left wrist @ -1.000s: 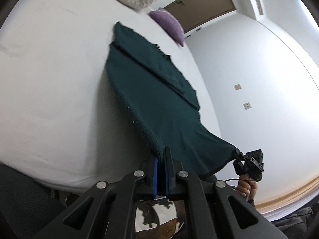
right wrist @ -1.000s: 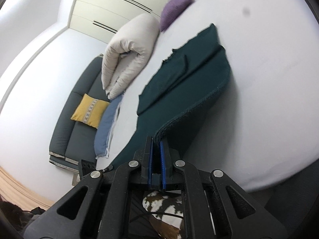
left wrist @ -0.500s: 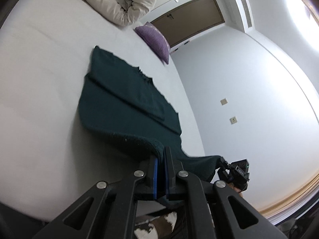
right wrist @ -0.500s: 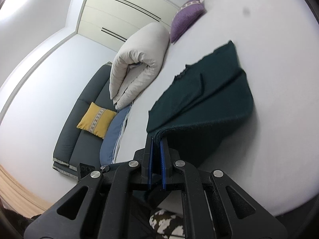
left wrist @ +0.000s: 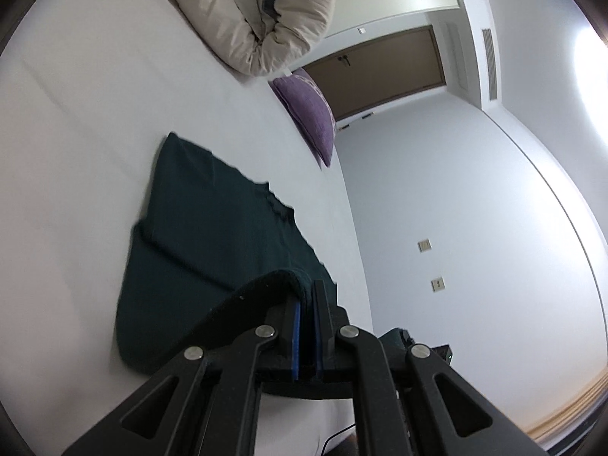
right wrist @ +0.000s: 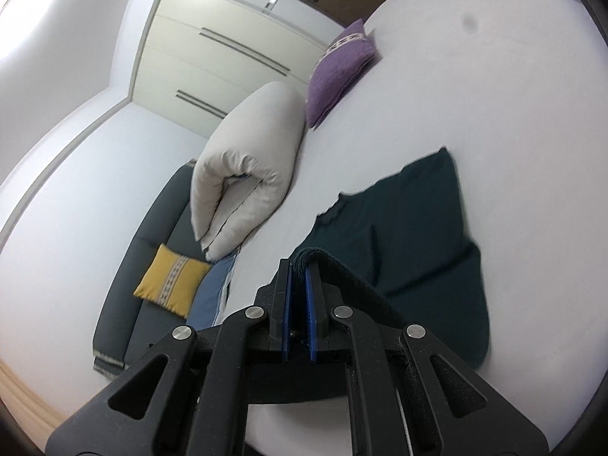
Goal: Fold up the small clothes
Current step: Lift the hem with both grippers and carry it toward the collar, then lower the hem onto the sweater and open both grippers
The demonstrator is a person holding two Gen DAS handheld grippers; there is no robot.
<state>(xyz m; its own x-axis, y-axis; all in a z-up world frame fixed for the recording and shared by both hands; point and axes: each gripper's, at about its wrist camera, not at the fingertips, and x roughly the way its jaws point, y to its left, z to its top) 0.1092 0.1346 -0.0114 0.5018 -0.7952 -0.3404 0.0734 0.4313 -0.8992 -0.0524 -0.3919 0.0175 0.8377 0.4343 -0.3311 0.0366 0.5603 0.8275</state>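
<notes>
On the white bed (left wrist: 95, 121), in the left wrist view, lies the dark green sweater (left wrist: 212, 228), with its far part flat on the sheet and its sleeves folded in over the body. The left gripper (left wrist: 307, 304) has its jaws clamped together on the near hem, which curls up and over the fingertips. A second ago this hem hung out past the near edge of the bed, stretched in the air toward the other gripper. Now it is carried inward, above the lower part of the garment, and the near portion of the cloth bends into a loop on the left. The rolled beige duvet (left wrist: 258, 15) and the purple cushion (left wrist: 309, 121) are at the far end, well apart from the sweater.

From the right wrist view, the right gripper (right wrist: 298, 277) also has its jaws pressed shut on the hem, where a thick roll of cloth sits between the blue pads. The sweater (right wrist: 414, 228) lies to the right and beyond, and its fold line now rounds over near the right edge of the picture. Earlier the camera looked at the garment from outside the bed; now it is over the sheet. The grey sofa (right wrist: 152, 250) with a yellow cushion (right wrist: 171, 285) stands on the left.

I judge that the bottom-to-top fold is about half made. The hem must travel to the neckline, and both corners should arrive level, otherwise the fold will be skewed.
</notes>
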